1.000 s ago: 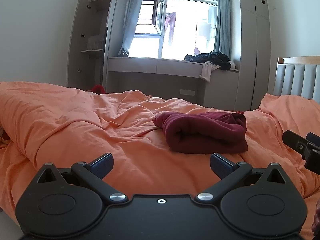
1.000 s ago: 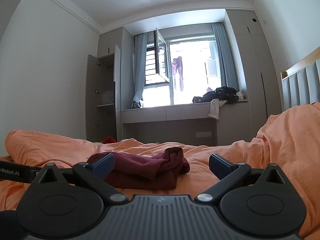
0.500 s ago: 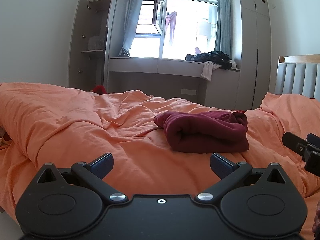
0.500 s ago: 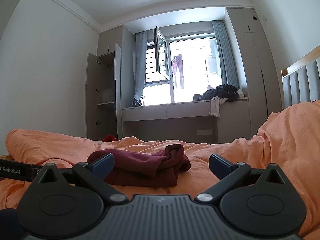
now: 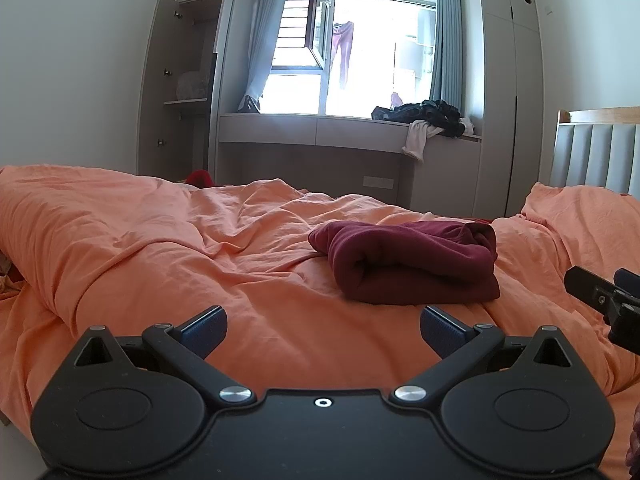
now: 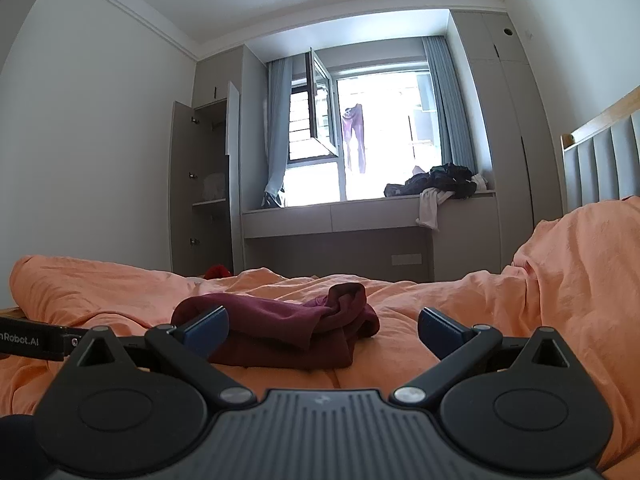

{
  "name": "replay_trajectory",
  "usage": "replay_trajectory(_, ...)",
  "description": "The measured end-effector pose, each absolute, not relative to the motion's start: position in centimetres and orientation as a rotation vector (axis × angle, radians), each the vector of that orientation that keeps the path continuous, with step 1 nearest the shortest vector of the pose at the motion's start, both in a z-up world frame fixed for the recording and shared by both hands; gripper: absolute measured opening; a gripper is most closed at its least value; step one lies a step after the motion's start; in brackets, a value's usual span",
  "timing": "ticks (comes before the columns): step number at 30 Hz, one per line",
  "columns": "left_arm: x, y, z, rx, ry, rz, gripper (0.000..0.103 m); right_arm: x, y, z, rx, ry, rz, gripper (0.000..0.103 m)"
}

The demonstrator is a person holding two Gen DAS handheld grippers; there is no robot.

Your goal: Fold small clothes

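A dark red garment lies folded into a thick bundle on the orange bedcover. It also shows in the right wrist view. My left gripper is open and empty, held back from the bundle and to its left. My right gripper is open and empty, low over the bed, with the bundle just beyond its left finger. The right gripper's tip shows at the right edge of the left wrist view. The left gripper's side shows at the left edge of the right wrist view.
A window seat with a pile of dark and white clothes runs behind the bed. An open wardrobe stands at the left. A padded headboard and a raised orange pillow are at the right.
Both grippers have drawn back and lifted slightly, so the folded garment sits a little lower in both views. The garment has not moved and both grippers stay open.
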State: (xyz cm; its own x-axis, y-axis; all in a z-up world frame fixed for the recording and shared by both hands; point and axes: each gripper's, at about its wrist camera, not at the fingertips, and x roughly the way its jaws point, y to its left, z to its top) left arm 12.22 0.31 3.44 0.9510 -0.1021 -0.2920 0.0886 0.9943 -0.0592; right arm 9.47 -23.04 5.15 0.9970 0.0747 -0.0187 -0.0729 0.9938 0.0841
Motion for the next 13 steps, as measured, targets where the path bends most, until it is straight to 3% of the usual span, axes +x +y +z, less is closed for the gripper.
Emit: replay_trajectory(13,12.01,-0.34,3.5,-0.01,0.293,-0.098,0.103,10.0,-22.95,4.77,0.077,0.052,0.084,0.103)
